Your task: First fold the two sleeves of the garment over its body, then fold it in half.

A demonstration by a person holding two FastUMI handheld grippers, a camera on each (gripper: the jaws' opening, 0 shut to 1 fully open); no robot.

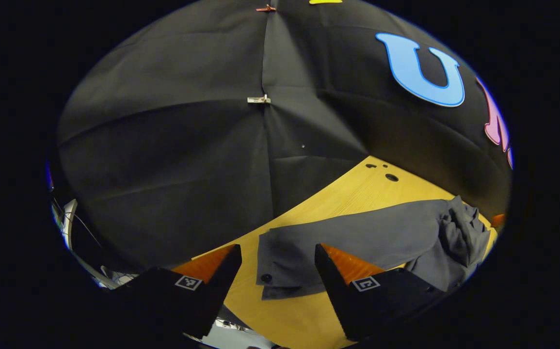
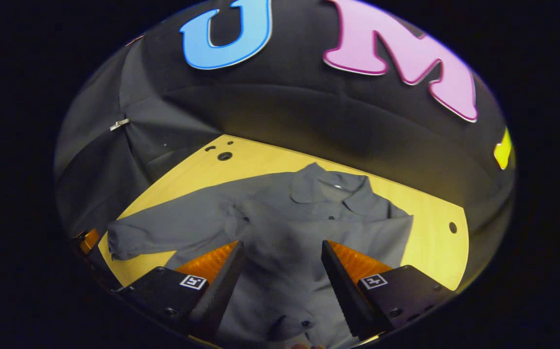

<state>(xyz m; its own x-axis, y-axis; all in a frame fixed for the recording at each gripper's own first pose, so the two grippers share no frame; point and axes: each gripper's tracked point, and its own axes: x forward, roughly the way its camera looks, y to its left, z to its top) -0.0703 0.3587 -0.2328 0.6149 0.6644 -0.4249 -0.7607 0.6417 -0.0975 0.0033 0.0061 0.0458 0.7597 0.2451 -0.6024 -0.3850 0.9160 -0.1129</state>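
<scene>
We held both grippers above the table (image 2: pixel 435 213) with their jaws apart and nothing between them. The shirt (image 2: pixel 284 218) lay face up on the wood, collar (image 2: pixel 330 186) toward the far wall, its body running back toward us under the right gripper (image 2: pixel 282 252). One sleeve (image 2: pixel 173 223) stretched out flat to the left, its cuff (image 1: pixel 272 276) lying just ahead of the left gripper (image 1: pixel 277 254). The other sleeve seemed already drawn in on the right, though we could not tell how neatly.

We judged the cloth light, soft and limp, likely to sag and drag rather than keep any shape, and prone to bunching where it was already rumpled near the shoulder (image 1: pixel 459 232). The cuff looked the best hold: doubled fabric, firm at the edge, and carrying it would bring the whole sleeve across the body.
</scene>
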